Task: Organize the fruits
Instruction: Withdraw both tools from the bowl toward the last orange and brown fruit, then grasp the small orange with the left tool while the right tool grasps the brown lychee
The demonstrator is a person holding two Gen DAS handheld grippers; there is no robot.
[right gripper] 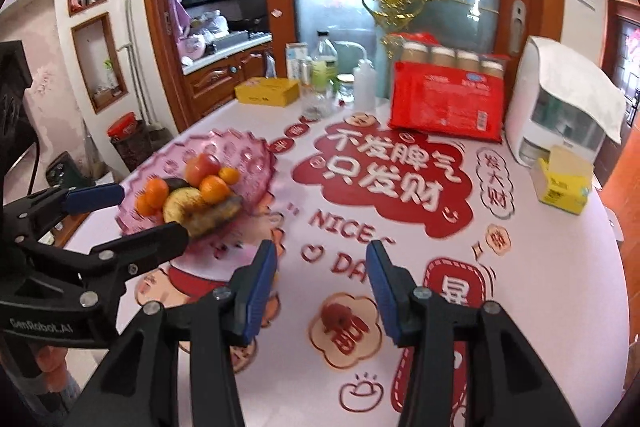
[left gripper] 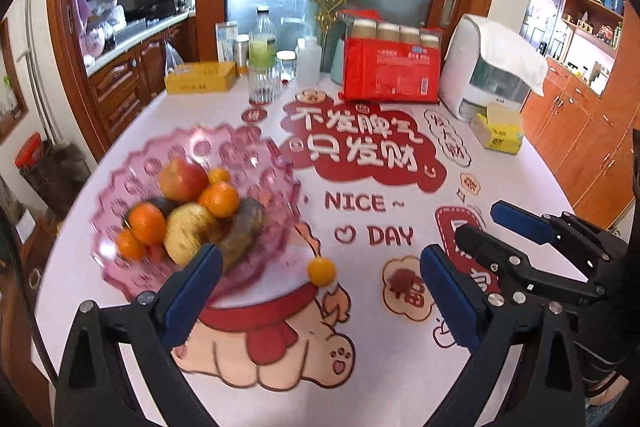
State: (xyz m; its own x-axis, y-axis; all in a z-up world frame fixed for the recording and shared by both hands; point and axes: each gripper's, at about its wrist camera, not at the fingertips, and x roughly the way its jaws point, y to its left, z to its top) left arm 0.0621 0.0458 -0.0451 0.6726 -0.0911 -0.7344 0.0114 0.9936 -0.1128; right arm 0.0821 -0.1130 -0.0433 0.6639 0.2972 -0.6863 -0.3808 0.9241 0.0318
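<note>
A pink plastic fruit bowl (left gripper: 132, 163) (right gripper: 244, 151) stands on the left of the printed table. It holds a red apple (left gripper: 182, 179), several mandarins (left gripper: 220, 201), a yellowish fruit (left gripper: 188, 231) and a dark banana (left gripper: 244, 231) (right gripper: 216, 217). One small orange (left gripper: 321, 270) lies loose on the table just right of the bowl. My left gripper (left gripper: 320, 287) (right gripper: 152, 213) is open wide, with this orange between its fingers and untouched. My right gripper (right gripper: 322, 287) (left gripper: 478, 223) is open over the bare tabletop to the right, with nothing between its blue pads.
A red pack of bottles (left gripper: 394, 67), a white appliance under a cloth (left gripper: 488, 75), a yellow box (left gripper: 200, 77), a glass (left gripper: 262, 83), bottles and a small yellow carton (left gripper: 498, 133) line the table's far side. Wooden cabinets stand to the right, beyond the table's edge.
</note>
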